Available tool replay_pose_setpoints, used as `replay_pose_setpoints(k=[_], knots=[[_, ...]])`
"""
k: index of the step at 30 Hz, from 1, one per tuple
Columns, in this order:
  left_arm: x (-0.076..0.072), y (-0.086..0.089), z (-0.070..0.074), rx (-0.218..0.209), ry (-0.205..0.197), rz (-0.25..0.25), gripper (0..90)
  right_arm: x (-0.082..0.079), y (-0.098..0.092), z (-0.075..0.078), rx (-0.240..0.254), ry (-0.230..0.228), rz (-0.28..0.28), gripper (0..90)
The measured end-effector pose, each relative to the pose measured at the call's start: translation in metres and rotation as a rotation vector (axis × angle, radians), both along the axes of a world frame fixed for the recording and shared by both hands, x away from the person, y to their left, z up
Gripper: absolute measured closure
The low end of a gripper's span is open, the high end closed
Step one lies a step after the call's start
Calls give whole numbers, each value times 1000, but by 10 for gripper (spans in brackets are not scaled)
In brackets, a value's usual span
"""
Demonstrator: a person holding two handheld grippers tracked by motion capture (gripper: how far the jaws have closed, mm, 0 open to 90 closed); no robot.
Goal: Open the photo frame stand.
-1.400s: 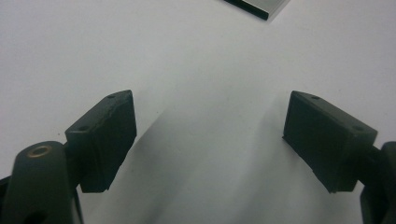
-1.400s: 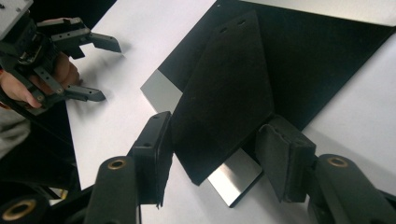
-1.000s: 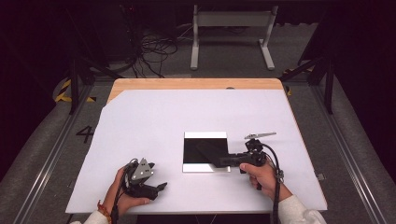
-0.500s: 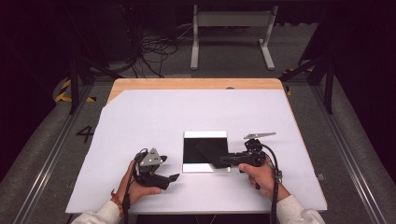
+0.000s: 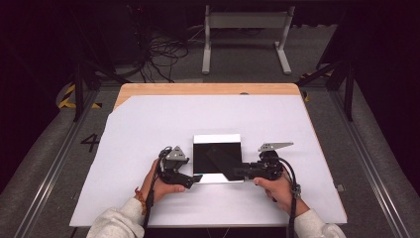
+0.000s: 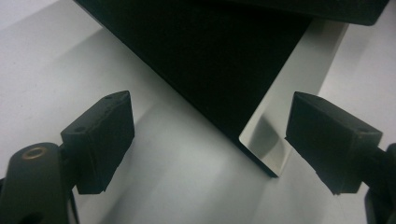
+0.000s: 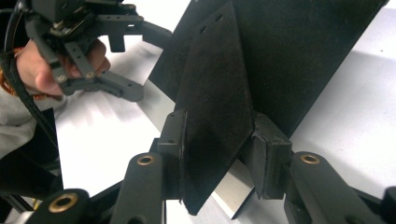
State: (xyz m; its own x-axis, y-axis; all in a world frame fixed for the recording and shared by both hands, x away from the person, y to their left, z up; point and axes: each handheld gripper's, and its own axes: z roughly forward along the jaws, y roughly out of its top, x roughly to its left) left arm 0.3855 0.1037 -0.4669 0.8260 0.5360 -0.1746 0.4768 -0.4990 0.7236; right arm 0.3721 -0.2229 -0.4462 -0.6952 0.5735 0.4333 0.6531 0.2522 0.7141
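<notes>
Right gripper (image 5: 237,172) is clamping a thin black sheet (image 7: 219,93); left gripper (image 6: 208,140), jaws apart, is approaching the mirror-edged board (image 5: 217,157) corner at 3 o'clock; advise squaring before closing.

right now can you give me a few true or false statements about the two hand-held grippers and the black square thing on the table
1. The right hand-held gripper is shut on a thin black flap. True.
2. The left hand-held gripper is shut on the black panel. False: its jaws stand wide open near the panel's corner.
3. The panel lies on a white sheet. True.
4. The panel sits at the table's far edge. False: it lies near the person's side, between the two hands.
</notes>
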Motion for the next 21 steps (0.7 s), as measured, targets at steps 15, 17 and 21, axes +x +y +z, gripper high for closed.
replay_pose_setpoints(k=[15, 17, 21], knots=[[12, -13, 5, -33, -1, -51, 229, -9, 3, 7, -20, -96, 40, 638], [13, -14, 6, -28, -4, -55, 214, -10, 3, 9, -19, -109, 46, 641], [17, -11, 7, -50, 4, -52, 257, -11, 3, 10, -22, -119, 49, 643]])
